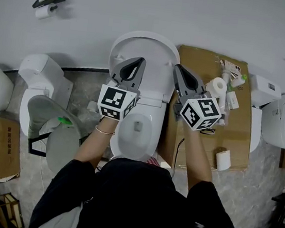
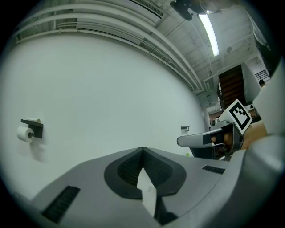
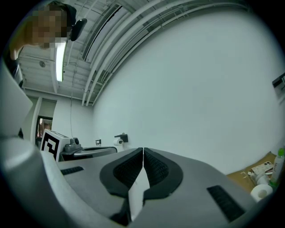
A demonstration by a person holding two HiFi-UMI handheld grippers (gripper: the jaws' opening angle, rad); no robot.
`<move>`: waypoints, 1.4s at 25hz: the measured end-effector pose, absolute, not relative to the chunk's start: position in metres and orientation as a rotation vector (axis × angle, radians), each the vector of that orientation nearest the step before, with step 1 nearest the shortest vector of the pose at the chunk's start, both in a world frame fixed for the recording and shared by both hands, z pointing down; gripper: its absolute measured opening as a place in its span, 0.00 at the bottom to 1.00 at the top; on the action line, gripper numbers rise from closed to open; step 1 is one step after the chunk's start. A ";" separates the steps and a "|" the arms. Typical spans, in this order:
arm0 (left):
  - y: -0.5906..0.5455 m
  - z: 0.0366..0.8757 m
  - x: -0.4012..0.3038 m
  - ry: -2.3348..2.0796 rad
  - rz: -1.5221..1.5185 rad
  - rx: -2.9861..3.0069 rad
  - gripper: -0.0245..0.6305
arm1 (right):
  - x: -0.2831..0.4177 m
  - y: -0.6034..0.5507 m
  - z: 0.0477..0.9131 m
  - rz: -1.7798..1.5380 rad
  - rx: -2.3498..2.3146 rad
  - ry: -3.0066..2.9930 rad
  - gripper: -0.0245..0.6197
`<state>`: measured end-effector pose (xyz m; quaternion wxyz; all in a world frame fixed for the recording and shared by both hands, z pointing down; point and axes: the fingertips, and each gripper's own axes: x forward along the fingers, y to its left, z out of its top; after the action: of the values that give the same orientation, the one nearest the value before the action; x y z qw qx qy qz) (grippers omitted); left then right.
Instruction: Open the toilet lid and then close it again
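The white toilet stands below me in the head view, its lid (image 1: pixel 152 49) raised towards the wall and the bowl (image 1: pixel 137 133) uncovered. My left gripper (image 1: pixel 140 60) hovers over the lid's left side with its jaws pressed together on nothing. My right gripper (image 1: pixel 177 67) is just off the lid's right edge, jaws likewise together and empty. Both point up at the bare white wall: in the left gripper view the left gripper (image 2: pixel 142 149) faces only wall, with the right gripper (image 2: pixel 209 140) beside it. The right gripper (image 3: pixel 143 150) sees the same wall and the left gripper (image 3: pixel 73 151).
A cardboard sheet (image 1: pixel 201 61) right of the toilet carries paper rolls and bottles (image 1: pixel 224 88). Other toilets stand at left (image 1: pixel 43 79) and right (image 1: pixel 277 118). A grey seat (image 1: pixel 53 120) leans at left. A toilet-paper holder (image 1: pixel 47 4) is fixed to the wall.
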<state>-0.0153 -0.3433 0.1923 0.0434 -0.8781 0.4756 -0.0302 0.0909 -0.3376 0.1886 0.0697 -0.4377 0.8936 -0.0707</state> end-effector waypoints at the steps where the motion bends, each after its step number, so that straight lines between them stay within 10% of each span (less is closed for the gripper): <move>1: -0.345 0.194 -0.015 1.455 -0.095 -2.687 0.04 | 0.091 -0.339 0.190 -0.218 -1.320 2.691 0.07; 35: -0.394 0.233 -0.012 1.485 -0.178 -2.740 0.04 | 0.098 -0.408 0.235 -0.295 -1.387 2.742 0.07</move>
<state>-0.0121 -0.3940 0.2327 0.0099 -0.8778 0.4756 -0.0570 0.0980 -0.4077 0.2348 0.0274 -0.4491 0.8879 -0.0957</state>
